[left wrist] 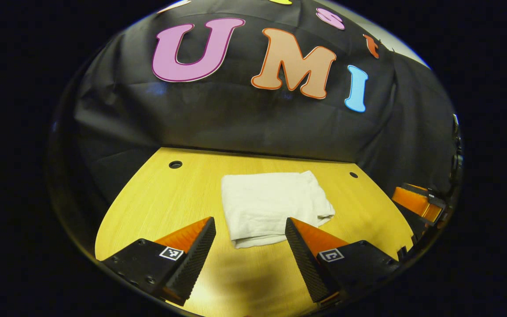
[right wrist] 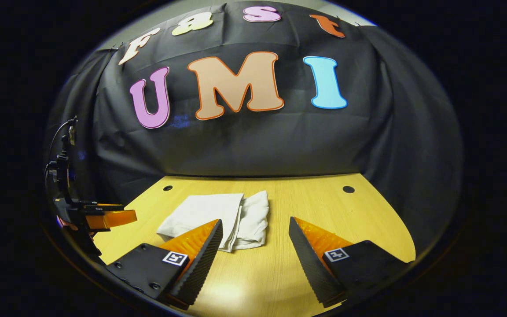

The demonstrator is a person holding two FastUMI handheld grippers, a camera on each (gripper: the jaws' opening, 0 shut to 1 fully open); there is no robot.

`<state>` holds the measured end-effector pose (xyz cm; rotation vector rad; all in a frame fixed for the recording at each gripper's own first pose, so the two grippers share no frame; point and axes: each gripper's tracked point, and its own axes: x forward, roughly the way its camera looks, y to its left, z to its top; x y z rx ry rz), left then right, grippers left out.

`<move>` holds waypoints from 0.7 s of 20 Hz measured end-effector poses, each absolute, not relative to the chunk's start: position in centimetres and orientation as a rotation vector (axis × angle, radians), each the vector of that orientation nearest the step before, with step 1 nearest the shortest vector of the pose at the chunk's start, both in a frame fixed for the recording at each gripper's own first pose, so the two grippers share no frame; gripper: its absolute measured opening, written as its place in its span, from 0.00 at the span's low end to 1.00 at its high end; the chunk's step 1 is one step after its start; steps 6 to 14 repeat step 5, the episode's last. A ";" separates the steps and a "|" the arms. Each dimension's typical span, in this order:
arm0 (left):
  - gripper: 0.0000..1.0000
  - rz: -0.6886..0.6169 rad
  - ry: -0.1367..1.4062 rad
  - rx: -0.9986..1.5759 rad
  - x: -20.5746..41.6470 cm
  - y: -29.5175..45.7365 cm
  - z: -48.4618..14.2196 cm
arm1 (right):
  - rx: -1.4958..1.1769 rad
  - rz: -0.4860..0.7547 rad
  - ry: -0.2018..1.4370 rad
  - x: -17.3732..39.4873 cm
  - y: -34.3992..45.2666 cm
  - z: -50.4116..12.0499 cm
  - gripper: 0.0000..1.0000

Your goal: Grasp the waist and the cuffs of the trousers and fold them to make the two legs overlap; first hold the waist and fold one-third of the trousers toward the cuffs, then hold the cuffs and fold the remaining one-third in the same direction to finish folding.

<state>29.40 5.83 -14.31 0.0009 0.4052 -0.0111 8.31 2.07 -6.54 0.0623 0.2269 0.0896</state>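
We see the white, soft cotton-like trousers (left wrist: 271, 204) lying as a compact folded bundle on the yellow wood-grain worktop (left wrist: 156, 207), roughly at its middle. In the left gripper view they sit at about twelve o'clock from our left gripper (left wrist: 250, 237), just beyond its fingertips; in the right gripper view the trousers (right wrist: 218, 218) lie at about eleven o'clock from our right gripper (right wrist: 255, 240), partly behind its left finger. Both grippers hold their fingers spread wide with nothing between them, hovering above the worktop.

We judge the folding to be finished or nearly so: the bundle shows stacked layers along its near edge, and one side looks rumpled, not flat.

The cloth looks light, limp and thin. It will sag and slide open if lifted by a single layer, so any further hold should pinch through all layers at a folded edge or corner, close to the worktop, with both grippers taking matching corners. The smooth worktop offers little friction, so the bundle may skate when nudged.

We can read no brand or label on the trousers. Each finger mount carries a small square black-and-white marker, which we cannot decode. Two round holes (left wrist: 175, 164) sit near the worktop's far edge. The other gripper appears at the edge of each view, well apart from the cloth.
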 end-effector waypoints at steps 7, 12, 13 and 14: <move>0.95 -0.045 0.397 0.036 29.5 5.2 -13.9 | 0.081 0.069 0.215 8.1 1.5 -6.0 0.97; 0.95 -0.045 0.397 0.036 29.5 5.2 -13.9 | 0.081 0.069 0.215 8.1 1.5 -6.0 0.97; 0.95 -0.045 0.397 0.036 29.5 5.2 -13.9 | 0.081 0.069 0.215 8.1 1.5 -6.0 0.97; 0.95 -0.045 0.397 0.036 29.5 5.2 -13.9 | 0.081 0.069 0.215 8.1 1.5 -6.0 0.97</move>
